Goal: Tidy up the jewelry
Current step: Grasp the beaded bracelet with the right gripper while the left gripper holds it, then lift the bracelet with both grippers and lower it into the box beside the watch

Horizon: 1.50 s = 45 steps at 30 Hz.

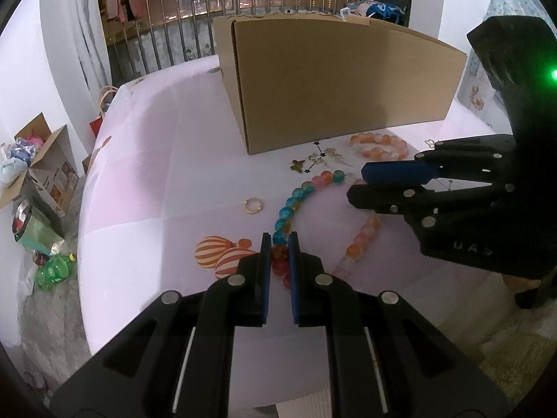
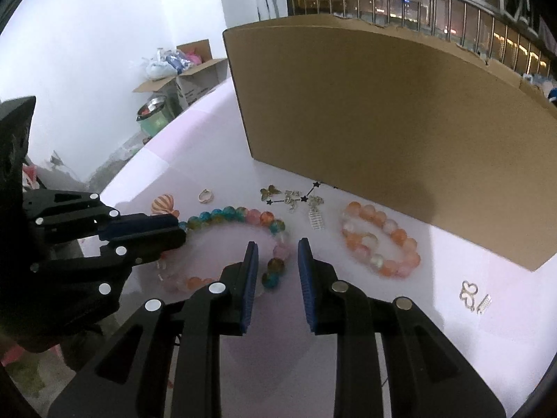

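Left claw (image 1: pixel 279 256) was clamped on the red beads of a long multicolour glass-bead necklace (image 1: pixel 289 204) lying on the pale pink tabletop (image 1: pixel 167 181); beads betw. the pads partly hidden. Right claw (image 2: pixel 277 259) stood parted, jaws not pressing anything, necklace just left of its gap. Orange-and-white bead bracelet (image 2: pixel 383 244) lay farther right, near the brown cardboard box (image 2: pixel 400 122). Small gold and silver charms (image 2: pixel 296 198) too tiny to make out.

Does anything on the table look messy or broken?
Nothing looks broken. The messy part is the small metal charms scattered in a loose heap before the cardboard box, with two more charms stranded off alone. The multicoloured bead necklace sprawls across the tablecloth; the orange bead bracelet lies neatly.
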{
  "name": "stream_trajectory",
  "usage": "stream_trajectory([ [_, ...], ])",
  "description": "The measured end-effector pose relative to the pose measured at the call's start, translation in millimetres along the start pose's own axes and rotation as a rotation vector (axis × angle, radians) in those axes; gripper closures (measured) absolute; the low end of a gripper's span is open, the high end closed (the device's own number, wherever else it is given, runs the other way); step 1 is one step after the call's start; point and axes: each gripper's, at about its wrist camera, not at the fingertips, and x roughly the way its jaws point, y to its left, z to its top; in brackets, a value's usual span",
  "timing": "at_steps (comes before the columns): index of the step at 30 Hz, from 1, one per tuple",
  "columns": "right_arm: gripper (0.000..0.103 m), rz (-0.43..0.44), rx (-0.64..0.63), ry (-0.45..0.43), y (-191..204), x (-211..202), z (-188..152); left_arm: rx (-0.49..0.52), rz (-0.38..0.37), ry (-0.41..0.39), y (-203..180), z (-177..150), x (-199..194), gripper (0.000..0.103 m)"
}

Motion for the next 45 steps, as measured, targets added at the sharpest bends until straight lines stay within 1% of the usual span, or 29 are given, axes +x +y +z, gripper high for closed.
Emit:
stream_trajectory([
  [2,0.085,-0.024,-0.024,-0.005,3,1,-1,-0.003,0.004,-0.004,0,0,1,0.094],
  [3,0.093,-0.022,-0.031,-0.006,5,1,-1,-0.003,0.006,-0.006,1,0,1,0.094],
  [7,0.093,-0.029,-0.033,-0.009,8,-2,-2,-0.013,0.015,-0.019,3,1,-1,0.094],
  [15,0.093,-0.022,-0.02,-0.049,5,-20,-5,-0.034,0.018,-0.042,3,6,-12,0.095],
  [27,0.093,-0.031,-0.013,-0.113,2,-42,-2,-0.009,0.036,-0.085,-11,15,-29,0.095],
  [38,0.093,-0.012,0.016,-0.119,-1,-47,-4,-0.01,0.052,-0.1,-17,19,-34,0.095],
  [45,0.093,-0.012,0.015,-0.149,0,-58,0,-0.009,0.074,-0.143,-19,25,-52,0.095],
])
